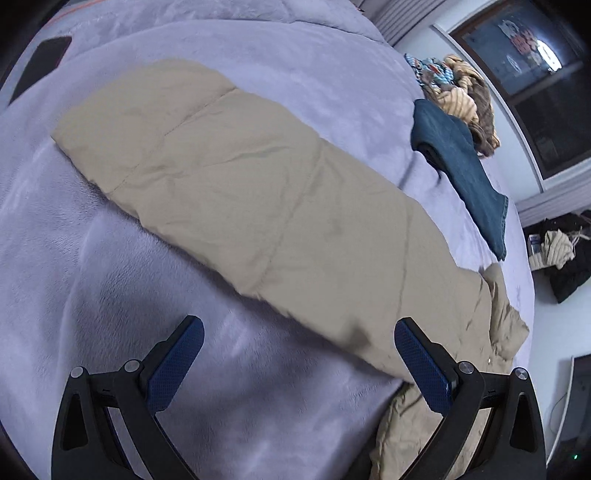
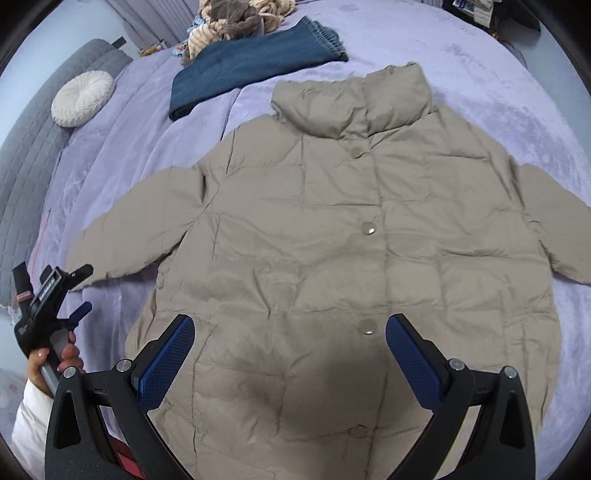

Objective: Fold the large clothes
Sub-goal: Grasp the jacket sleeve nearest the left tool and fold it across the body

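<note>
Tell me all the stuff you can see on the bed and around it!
coat: one, beige, spread flat on the bed, buttoned, sleeves out
blanket: one, lilac, covering the bed
jeans: one, dark blue, folded, beyond the coat
clothes heap: one, tan and brown, behind the jeans
cushion: one, white, round, by the headboard
headboard: one, grey, quilted, at the bed's end
window: one, dark, beside the bed
left gripper: one, black with blue pads, open, near the sleeve
right gripper: one, same colours, open, over the hem
hand: one, holding the left gripper
</note>
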A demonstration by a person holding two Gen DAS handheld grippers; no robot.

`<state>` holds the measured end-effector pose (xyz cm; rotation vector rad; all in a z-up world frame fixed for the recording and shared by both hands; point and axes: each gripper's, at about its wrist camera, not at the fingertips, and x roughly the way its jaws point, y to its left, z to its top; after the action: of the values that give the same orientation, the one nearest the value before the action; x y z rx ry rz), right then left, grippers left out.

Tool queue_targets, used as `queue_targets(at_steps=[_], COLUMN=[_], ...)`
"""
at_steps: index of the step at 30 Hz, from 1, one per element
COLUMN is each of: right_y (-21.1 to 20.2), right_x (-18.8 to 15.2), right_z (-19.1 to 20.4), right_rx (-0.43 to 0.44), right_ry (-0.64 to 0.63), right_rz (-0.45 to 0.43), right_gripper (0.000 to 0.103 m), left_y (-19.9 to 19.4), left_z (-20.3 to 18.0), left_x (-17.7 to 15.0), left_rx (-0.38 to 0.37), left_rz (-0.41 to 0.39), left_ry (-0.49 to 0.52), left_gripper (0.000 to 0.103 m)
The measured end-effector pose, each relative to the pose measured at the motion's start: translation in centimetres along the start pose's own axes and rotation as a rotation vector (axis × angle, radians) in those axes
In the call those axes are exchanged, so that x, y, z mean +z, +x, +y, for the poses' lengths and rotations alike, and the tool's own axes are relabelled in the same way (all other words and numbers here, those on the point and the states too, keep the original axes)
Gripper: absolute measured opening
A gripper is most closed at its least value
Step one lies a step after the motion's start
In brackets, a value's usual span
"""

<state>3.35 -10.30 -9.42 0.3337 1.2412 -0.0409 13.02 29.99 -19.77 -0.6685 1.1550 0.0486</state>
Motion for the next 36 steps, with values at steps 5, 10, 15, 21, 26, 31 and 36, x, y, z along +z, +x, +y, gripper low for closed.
queue_targets(at_steps=[5,10,15,21,26,31,36], right_y=[4.1,6.9,8.5,12.2,16.4,18.4,15.1], right_x=[0.6,2.5,5.1,6.9,5.9,4.9,4.7], right_z=[1.4,2.6,4.9,7.5,9.6,10.9,8.2], right_rx=[0.031,0.076,0.190,0.371,0.423,0.371,0.431], right_ry=[0.003,0.003,0.015,0.091,0.105,0.061,0.110], right_rz=[0.039,0.026,-0.029,-0.022,0.023,0.061,0.080], right_gripper=[0.103,0.103,0.103,0.011,0.008,0.008,0.008], left_y=[2.4,3.8,5.5,-0.3,-5.3,-6.8,-6.0], left_z=[1.4,-1.1,-2.1,-5.8,-10.7,-17.8,-26.2], left_x=[3.6,6.9,8.8,7.8,6.0,1.5,-4.3], left_rx=[-0.043,0.044,0.053,0.117,0.030,-0.088,-0.184], left_rz=[-0.029,-0.150,-0.147,-0.311,-0.406,-0.411,-0.371], left_ry=[-0.087,-0.001,0.075,0.301,0.478,0.692,0.903], left_gripper=[0.103,0.096,0.011,0.011,0.011,0.011,0.011])
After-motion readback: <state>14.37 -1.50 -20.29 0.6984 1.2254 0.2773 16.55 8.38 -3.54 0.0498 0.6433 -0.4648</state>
